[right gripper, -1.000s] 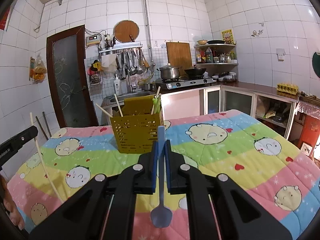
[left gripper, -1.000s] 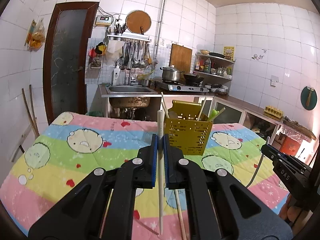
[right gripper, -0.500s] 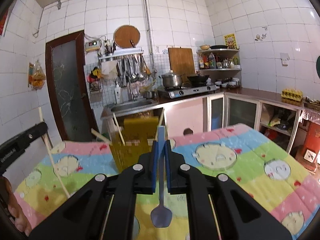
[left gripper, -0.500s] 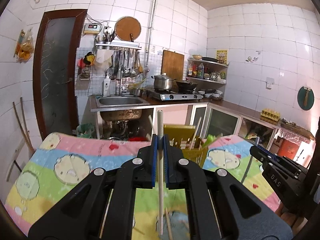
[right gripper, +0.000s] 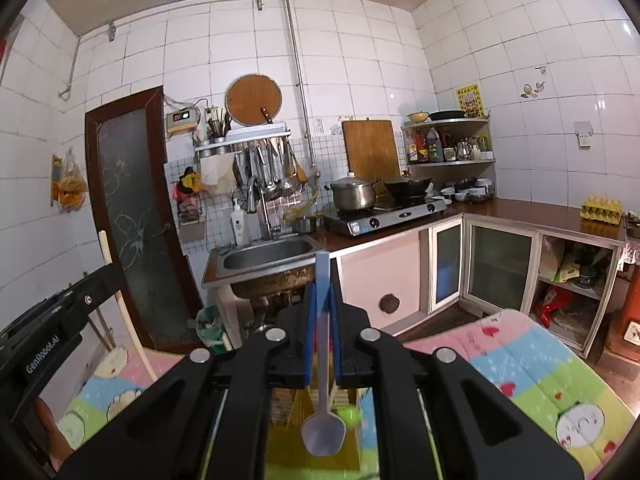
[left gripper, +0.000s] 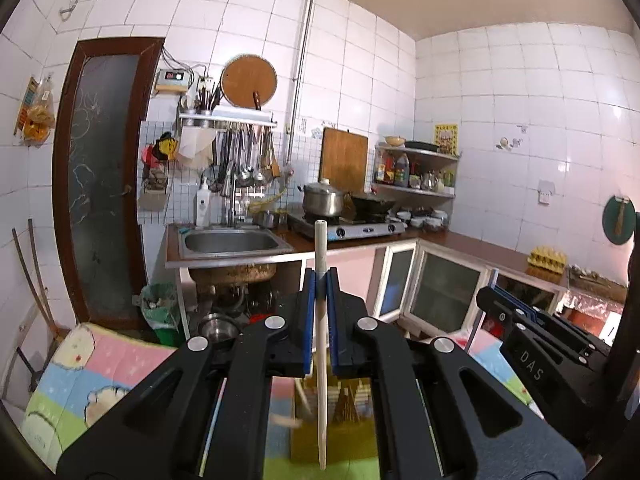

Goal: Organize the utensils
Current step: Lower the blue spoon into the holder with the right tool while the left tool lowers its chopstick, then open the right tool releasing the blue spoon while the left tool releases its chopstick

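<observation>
Left wrist: "DAS" on right hand-held gripper (left gripper: 532,354); right wrist: "GenRobot.AI"

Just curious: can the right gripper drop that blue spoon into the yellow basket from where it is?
Probably yes. The right gripper holds the blue spoon bowl-down right above the yellow basket, and nothing visible lies between them.

Sink (left gripper: 231,241), steel pot (left gripper: 322,199), stove (left gripper: 352,227)

Bright, even light; fisheye-warped edges
</observation>
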Demonstrator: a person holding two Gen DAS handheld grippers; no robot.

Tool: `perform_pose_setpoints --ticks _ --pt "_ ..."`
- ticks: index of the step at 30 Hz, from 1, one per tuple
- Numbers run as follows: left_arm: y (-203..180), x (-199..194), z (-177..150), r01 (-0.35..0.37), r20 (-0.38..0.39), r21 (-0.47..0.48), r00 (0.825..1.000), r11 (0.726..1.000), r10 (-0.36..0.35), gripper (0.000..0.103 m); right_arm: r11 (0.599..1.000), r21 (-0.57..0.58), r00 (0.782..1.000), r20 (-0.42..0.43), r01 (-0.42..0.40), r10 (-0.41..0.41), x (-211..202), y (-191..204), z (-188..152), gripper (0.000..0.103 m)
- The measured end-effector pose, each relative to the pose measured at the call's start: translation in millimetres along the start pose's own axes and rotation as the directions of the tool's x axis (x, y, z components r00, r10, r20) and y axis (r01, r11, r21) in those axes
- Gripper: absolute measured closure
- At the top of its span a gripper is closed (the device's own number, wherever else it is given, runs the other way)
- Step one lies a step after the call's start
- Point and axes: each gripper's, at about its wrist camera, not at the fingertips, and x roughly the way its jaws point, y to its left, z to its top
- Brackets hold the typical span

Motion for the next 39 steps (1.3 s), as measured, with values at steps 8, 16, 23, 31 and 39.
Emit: perform_pose_setpoints --ticks 8,16,23,31,39 --pt "-7.3 61.1 9.3 0.011 0.028 -0.016 1.000 1.000 -0.011 0.099 1.000 0.011 1.000 -0.007 -0.001 0.001 50.7 -7.2 8.1 0.096" --pt "2.9 112.2 -35.0 -0.001 -0.033 -0.017 0.999 1.000 0.000 0.099 1.000 -0.004 0.997 -0.077 0.020 -0.020 91.8 -20.4 -27.5 0.096" --pt "12.5 126.2 -62.0 -0.013 -0.065 0.009 0.998 1.000 0.013 0.099 0.999 -0.027 0.991 -0.132 0.031 -0.034 109.0 -20.7 -55.1 0.096" --pt "19.6 134.8 -78.8 -0.028 -0.143 0.019 0.989 0.999 0.030 0.099 0.998 -0.037 0.976 -0.212 0.044 -0.051 116.7 -25.8 -69.5 0.095" --pt "26.5 81.5 -63.8 -0.075 -0.141 0.049 0.987 0.996 0.081 0.033 0.997 -0.037 0.978 -0.197 0.061 -0.067 79.4 -29.3 -54.9 0.037"
